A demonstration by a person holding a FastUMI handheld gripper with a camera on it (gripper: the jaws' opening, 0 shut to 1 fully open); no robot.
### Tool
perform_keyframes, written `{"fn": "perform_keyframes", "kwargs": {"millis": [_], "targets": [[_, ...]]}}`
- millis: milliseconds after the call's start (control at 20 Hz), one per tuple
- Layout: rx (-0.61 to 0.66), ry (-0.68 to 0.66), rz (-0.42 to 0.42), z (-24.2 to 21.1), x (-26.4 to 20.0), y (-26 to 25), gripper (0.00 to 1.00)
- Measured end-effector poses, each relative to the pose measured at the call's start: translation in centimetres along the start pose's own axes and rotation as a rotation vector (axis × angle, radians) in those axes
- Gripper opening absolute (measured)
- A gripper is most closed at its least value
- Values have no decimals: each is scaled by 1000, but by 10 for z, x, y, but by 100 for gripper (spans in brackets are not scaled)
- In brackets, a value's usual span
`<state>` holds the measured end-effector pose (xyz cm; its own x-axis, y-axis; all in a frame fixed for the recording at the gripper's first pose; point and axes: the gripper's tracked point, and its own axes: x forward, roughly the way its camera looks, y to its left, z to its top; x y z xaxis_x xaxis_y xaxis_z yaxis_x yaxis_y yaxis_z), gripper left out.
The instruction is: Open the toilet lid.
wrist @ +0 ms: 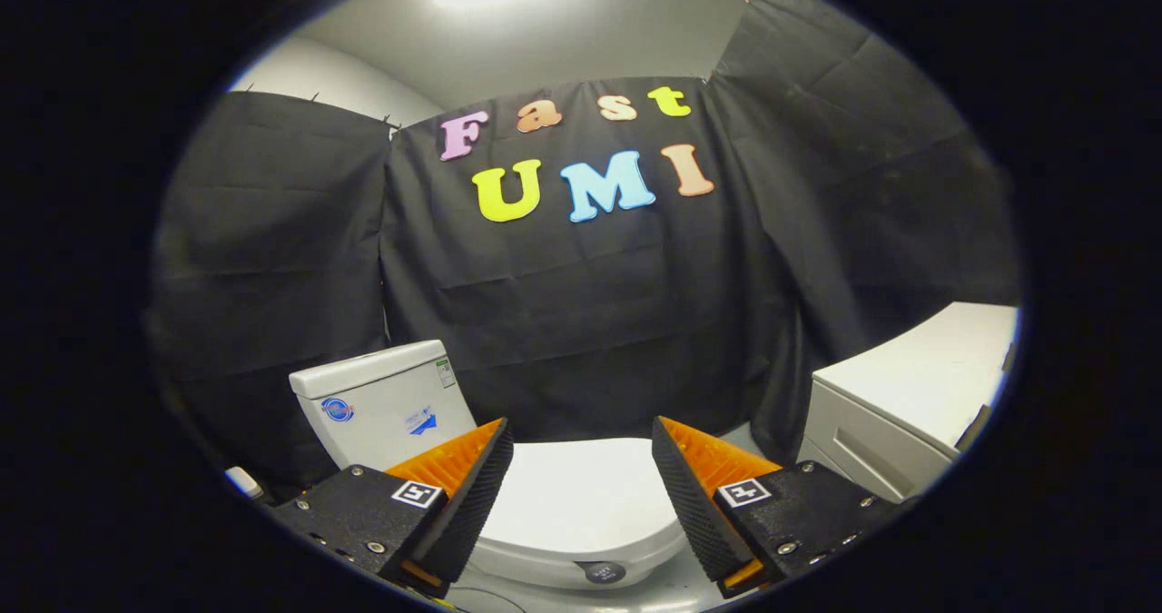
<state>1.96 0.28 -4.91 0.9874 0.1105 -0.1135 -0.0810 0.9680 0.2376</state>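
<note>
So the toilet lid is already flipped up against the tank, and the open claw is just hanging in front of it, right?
Not quite. In the gripper view the toilet lid lies flat and closed over the bowl, not up against the tank. The rest holds: the claw is open, fingers spread apart with the lid showing between them, holding nothing.

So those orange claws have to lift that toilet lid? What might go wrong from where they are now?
1. The lid lies flat and shut, smooth and white; the open fingers hold nothing, and could slip off its rim instead of catching under it.
2. The tank stands right behind the lid; a fast lift might bang the lid against it.
3. A white cabinet sits close beside the toilet, so a wide swing may clip it.
</note>
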Motion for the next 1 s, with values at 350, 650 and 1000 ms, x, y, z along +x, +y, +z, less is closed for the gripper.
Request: {"fn": "perform_keyframes", "kwargs": {"millis": [350,650,1000], "targets": [[178,130,44,-43,10,-13,95],[323,254,62,-88,16,-23,95],[380,370,69,-134,20,-35,95]]}}
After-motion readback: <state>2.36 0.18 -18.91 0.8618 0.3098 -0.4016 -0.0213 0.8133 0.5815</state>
